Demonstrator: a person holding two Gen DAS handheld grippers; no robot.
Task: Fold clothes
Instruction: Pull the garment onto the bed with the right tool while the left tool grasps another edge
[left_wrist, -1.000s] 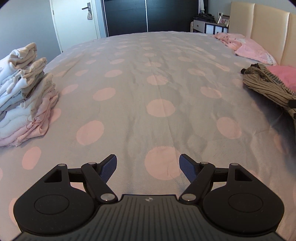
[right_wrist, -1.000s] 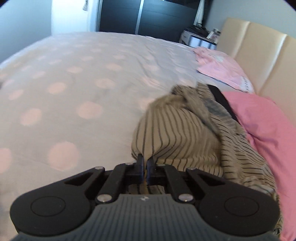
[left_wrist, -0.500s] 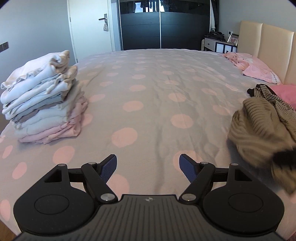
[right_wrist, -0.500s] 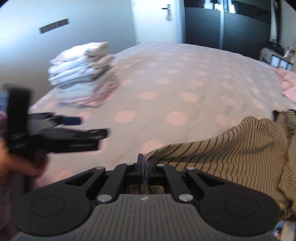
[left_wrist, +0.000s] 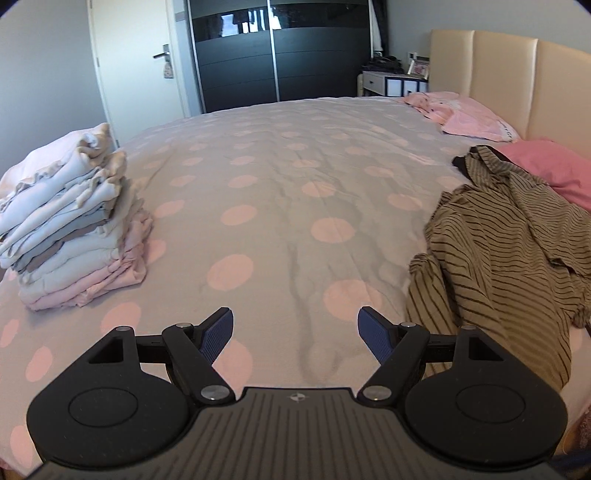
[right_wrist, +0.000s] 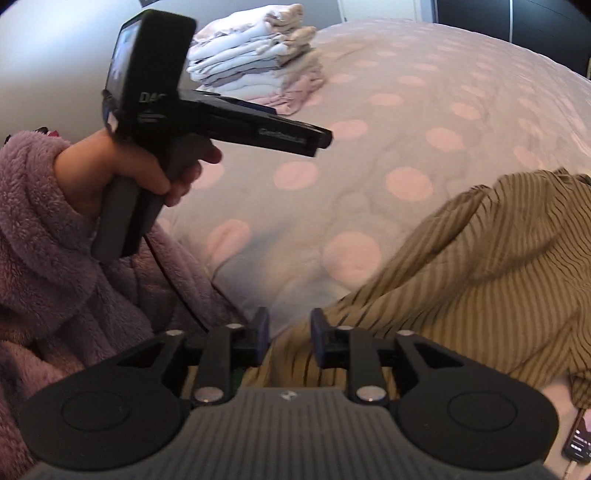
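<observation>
An olive striped garment (left_wrist: 513, 236) lies crumpled on the right side of the bed; in the right wrist view it (right_wrist: 480, 266) spreads from the fingers toward the right. My right gripper (right_wrist: 286, 332) is partly open, with the garment's edge lying between and under its fingers. My left gripper (left_wrist: 295, 328) is open and empty above the bedspread, left of the garment. It shows in the right wrist view (right_wrist: 221, 125), held in a hand.
A stack of folded clothes (left_wrist: 70, 229) stands at the bed's left edge. Pink pillows (left_wrist: 465, 114) and a beige headboard (left_wrist: 517, 77) are at the right. The polka-dot bedspread (left_wrist: 280, 192) lies between them. A phone (right_wrist: 576, 443) lies at the lower right.
My right gripper dragged the striped garment toward the bed's near edge, then opened its fingers. My left gripper pulled back and rose, staying open.
</observation>
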